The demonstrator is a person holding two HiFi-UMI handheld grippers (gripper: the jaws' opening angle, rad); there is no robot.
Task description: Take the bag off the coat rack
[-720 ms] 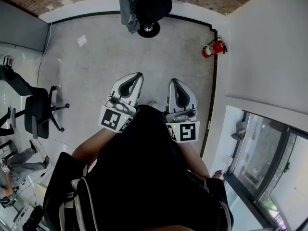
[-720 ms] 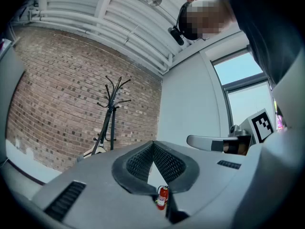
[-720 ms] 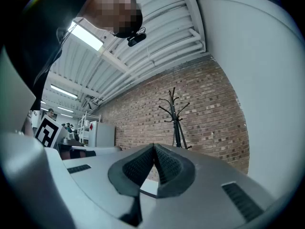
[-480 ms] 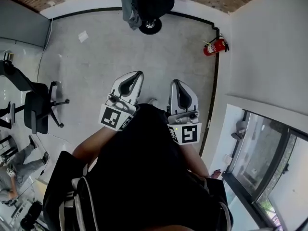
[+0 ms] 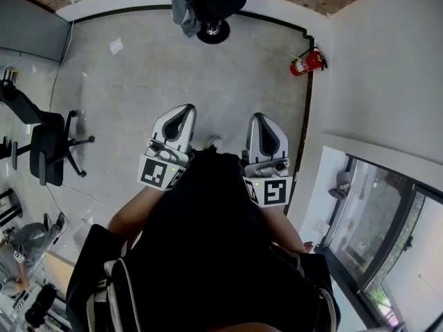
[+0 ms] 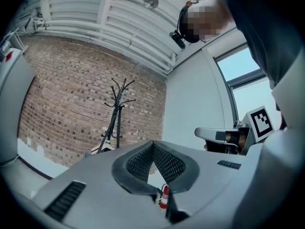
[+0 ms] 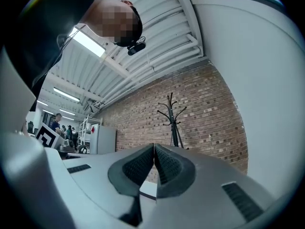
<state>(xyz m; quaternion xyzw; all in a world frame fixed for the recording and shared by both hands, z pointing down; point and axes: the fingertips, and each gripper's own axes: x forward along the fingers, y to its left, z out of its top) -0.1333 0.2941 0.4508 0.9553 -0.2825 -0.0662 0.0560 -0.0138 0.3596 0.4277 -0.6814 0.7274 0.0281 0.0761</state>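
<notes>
Head view, two closed tongs (image 5: 184,111) (image 5: 258,118), one coat rack (image 5: 212,29)

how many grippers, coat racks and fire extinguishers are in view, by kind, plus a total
grippers: 2 (left gripper, right gripper)
coat rack: 1
fire extinguisher: 1
total: 4
</notes>
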